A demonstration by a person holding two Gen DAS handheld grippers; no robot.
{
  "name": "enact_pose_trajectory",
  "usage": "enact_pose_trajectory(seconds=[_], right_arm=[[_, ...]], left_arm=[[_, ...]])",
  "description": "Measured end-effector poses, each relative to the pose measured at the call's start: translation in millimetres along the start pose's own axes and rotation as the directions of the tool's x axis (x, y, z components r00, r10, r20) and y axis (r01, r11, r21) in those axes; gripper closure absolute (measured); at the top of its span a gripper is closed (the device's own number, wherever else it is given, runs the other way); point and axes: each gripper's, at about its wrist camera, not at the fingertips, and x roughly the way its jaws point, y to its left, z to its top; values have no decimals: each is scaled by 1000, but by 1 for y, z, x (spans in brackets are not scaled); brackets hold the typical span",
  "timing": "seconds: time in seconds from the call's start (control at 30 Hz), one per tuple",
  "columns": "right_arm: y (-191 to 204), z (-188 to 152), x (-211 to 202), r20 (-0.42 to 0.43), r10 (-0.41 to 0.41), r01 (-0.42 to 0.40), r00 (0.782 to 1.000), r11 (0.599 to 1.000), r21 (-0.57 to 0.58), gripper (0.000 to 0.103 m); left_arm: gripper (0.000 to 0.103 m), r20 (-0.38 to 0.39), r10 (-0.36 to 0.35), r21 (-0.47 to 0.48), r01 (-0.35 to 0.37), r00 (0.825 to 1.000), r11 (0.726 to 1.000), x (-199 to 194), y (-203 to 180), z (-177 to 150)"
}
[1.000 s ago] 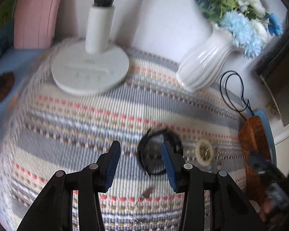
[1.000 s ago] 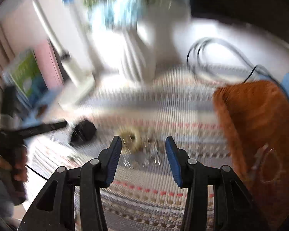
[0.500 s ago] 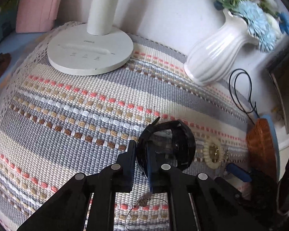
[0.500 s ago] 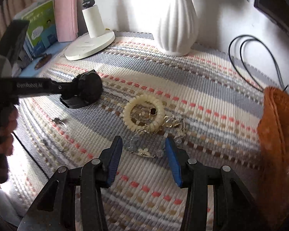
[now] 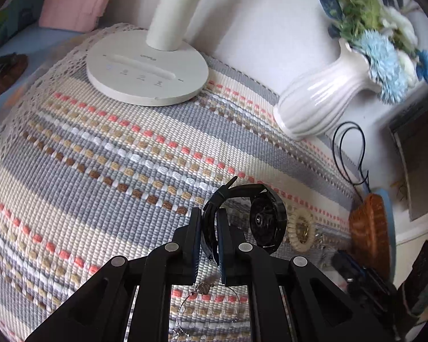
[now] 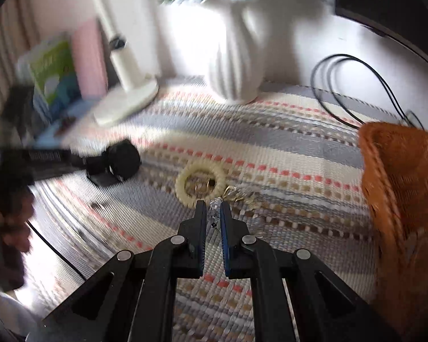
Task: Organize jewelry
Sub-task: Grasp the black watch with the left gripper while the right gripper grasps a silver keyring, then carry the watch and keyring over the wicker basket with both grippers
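Observation:
My left gripper (image 5: 209, 222) is shut on the strap of a black watch (image 5: 266, 219) and holds it just above the woven mat. The watch also shows in the right wrist view (image 6: 122, 161), at the tip of the left gripper. My right gripper (image 6: 213, 213) is shut on a clear beaded bracelet (image 6: 214, 209) near the mat. A cream coil bracelet (image 6: 201, 183) with gold pieces inside it lies just beyond; it shows in the left wrist view (image 5: 301, 232) too. A thin silver chain (image 5: 205, 293) lies under the left gripper.
An orange woven basket (image 6: 399, 176) stands at the right; it also shows in the left wrist view (image 5: 369, 228). A white vase (image 5: 319, 105) with blue flowers and a white lamp base (image 5: 147, 78) stand at the back. A black cable (image 6: 351, 91) loops behind the mat.
My left gripper closed on the watch strap and lifted the watch upright. My right gripper closed on the clear beaded bracelet, which had lain between its open fingers.

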Motion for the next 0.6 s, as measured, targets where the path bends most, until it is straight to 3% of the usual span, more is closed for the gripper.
enact_pose_trajectory(seconds=[0.13, 0.3, 0.6], right_arm=[[-12, 6, -22, 53, 27, -33, 998, 994, 108, 92], [-21, 13, -44, 116, 19, -38, 993, 986, 162, 92], [-33, 22, -83, 204, -4, -39, 979, 977, 208, 92]], left_arm=[[93, 26, -24, -49, 25, 999, 998, -15, 8, 2], [93, 57, -53, -60, 56, 997, 997, -34, 7, 4], [93, 82, -136, 3, 137, 987, 991, -55, -29, 8]])
